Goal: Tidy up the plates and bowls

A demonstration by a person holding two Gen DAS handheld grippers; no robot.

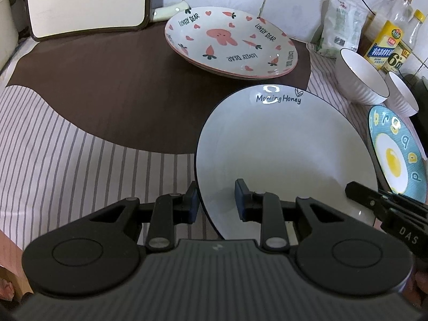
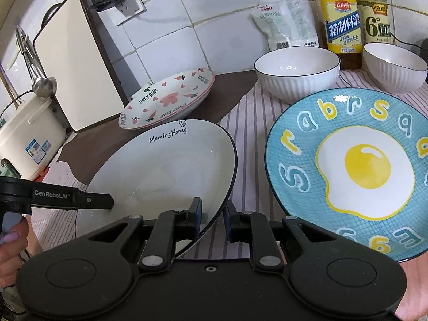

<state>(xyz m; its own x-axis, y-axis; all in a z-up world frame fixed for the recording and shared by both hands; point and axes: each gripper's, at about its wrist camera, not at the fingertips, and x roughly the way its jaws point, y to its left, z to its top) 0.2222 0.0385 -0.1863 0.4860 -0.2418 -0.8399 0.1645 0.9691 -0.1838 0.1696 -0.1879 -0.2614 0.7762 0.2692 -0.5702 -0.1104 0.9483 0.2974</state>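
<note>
A white plate (image 1: 281, 147) (image 2: 165, 165) lettered "Morning Honey" is held tilted over the striped cloth by both grippers. My left gripper (image 1: 216, 203) is shut on its left rim, one finger under the edge and one inside. My right gripper (image 2: 212, 218) is shut on its right rim. Each gripper also shows in the other's view: the right gripper (image 1: 374, 200), the left gripper (image 2: 93, 200). A pink rabbit plate (image 1: 230, 42) (image 2: 168, 99) lies behind on the brown patch. To the right sit a blue egg plate (image 1: 396, 155) (image 2: 347, 165) and two white ribbed bowls (image 1: 358, 77) (image 2: 297, 69).
A cream cutting board (image 1: 85, 2) (image 2: 75, 61) leans on the tiled wall at the back left. Bottles (image 2: 342, 24) and a white bag (image 2: 289, 24) line the back wall behind the bowls. A rice cooker (image 2: 24, 139) stands far left. A cable crosses the wall.
</note>
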